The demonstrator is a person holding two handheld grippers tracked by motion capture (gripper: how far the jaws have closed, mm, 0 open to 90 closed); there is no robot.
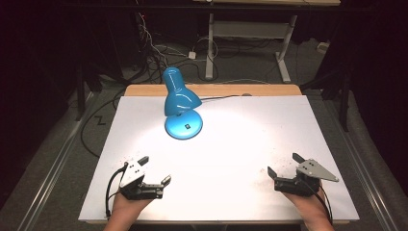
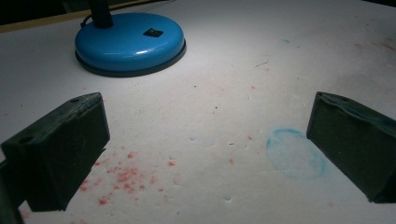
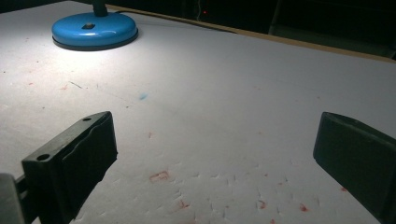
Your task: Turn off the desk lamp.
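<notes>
At the near edge of the table, 2 hands each hold a black two-jaw gripper low over the white foam-like board (image 1: 240,144) that covers most of the tabletop. The left gripper (image 1: 155,169) sits near the board's near-left corner, its jaws spread wide apart with nothing between them; in the left gripper view they stand at either side, bare board between, speckled with small red flecks (image 2: 123,175) and marked by a faint blue ring stain (image 2: 295,153) close to the right-hand jaw. The right gripper (image 1: 284,164), topped by a grey three-cornered plate (image 1: 315,169), rests near the near-right corner, well apart from the left one, its jaws likewise wide open and empty; the right gripper view shows scattered red marks (image 3: 159,176) and small dents on the board between them. Farther out, left of centre, a glossy blue desk lamp (image 1: 180,96) stands on its round blue base (image 1: 184,125), with a small dark switch on top of the base and the shade bent down over it, throwing a bright pool of light on the board. Beyond the board, a strip of the wooden tabletop (image 1: 269,90) shows at the far edge, and past that lie tangled cables (image 1: 154,50) on the dark floor beside a white metal table frame (image 1: 250,31).
</notes>
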